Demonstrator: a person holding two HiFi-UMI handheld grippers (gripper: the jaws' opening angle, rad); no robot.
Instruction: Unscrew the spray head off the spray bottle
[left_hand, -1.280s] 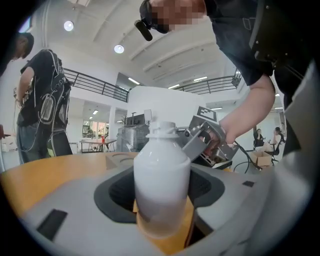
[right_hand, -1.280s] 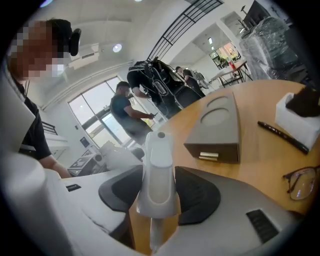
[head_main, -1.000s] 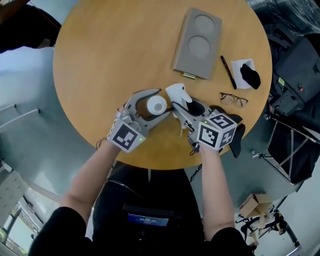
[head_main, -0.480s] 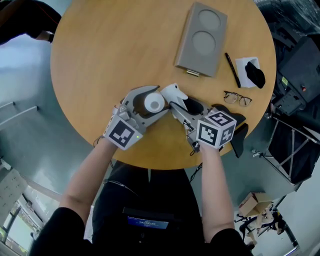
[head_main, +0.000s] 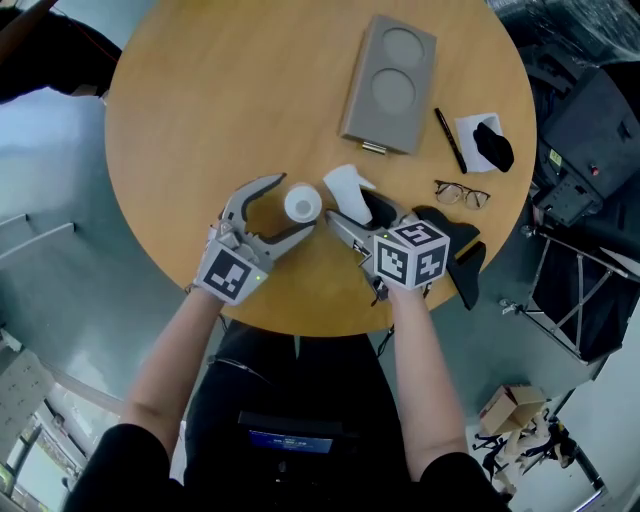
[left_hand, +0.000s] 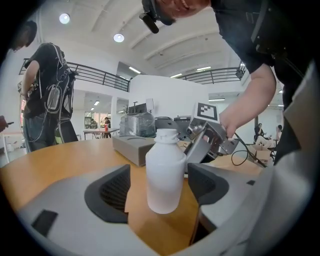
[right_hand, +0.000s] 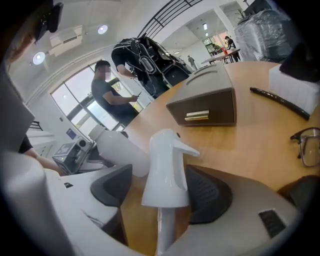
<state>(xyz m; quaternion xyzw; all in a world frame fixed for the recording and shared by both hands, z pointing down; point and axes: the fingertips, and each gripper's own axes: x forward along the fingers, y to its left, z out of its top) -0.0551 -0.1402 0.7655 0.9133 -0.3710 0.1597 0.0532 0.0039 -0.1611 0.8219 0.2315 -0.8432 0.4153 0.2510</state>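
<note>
The white spray bottle (head_main: 302, 204) stands upright on the round wooden table (head_main: 200, 110), its threaded neck bare. My left gripper (head_main: 295, 204) has the bottle (left_hand: 164, 175) between its jaws, which are opening. A gap shows on both sides in the left gripper view (left_hand: 161, 187). The white spray head (head_main: 343, 183), off the bottle, sits just right of it between the jaws of my right gripper (head_main: 350, 200). Those jaws are opening too. In the right gripper view (right_hand: 161, 190) the head (right_hand: 167, 165) stands nozzle-up with its tube hanging down. The left pad is clear of it.
A grey box (head_main: 392, 85) with two round recesses lies at the far side. A black pen (head_main: 446, 140), a white pad with a black object (head_main: 485, 145) and glasses (head_main: 464, 193) lie near the right rim. The table's near edge is under my wrists. People stand in the background.
Both grippers' jaws have spread wider. The left gripper has drawn back toward the near edge, leaving the bottle standing at its fingertips. Spray head and bottle now sit a little further apart.
</note>
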